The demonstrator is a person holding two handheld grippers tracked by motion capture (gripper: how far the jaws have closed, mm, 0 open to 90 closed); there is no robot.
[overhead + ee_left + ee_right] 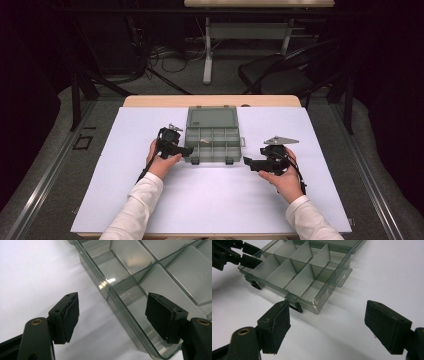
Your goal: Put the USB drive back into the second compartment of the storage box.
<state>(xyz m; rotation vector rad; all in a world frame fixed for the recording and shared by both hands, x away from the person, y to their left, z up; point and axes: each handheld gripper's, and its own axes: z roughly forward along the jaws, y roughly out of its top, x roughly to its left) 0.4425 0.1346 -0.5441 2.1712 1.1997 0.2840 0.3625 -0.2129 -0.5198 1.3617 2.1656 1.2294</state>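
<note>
Open organizer box [212, 137] between left claw [187, 150] and right claw [247, 161].

We note a dark room: grey carpet floor [40, 165], cables [167, 57] at far left, a black chair [280, 72] far right, a white-legged desk [250, 20] beyond.

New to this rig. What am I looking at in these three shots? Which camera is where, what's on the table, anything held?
No robot: a person holds a black two-jaw gripper in each hand. The high view looks down on the white table sheet; the other two cameras ride on the grippers, looking along their jaws. On the sheet lies an open, clear grey plastic compartment box with its lid folded back. The left gripper is open, one jaw on either side of the box's side wall, not clamped. The right gripper is open too, short of the box's front corner, holding nothing.
</note>
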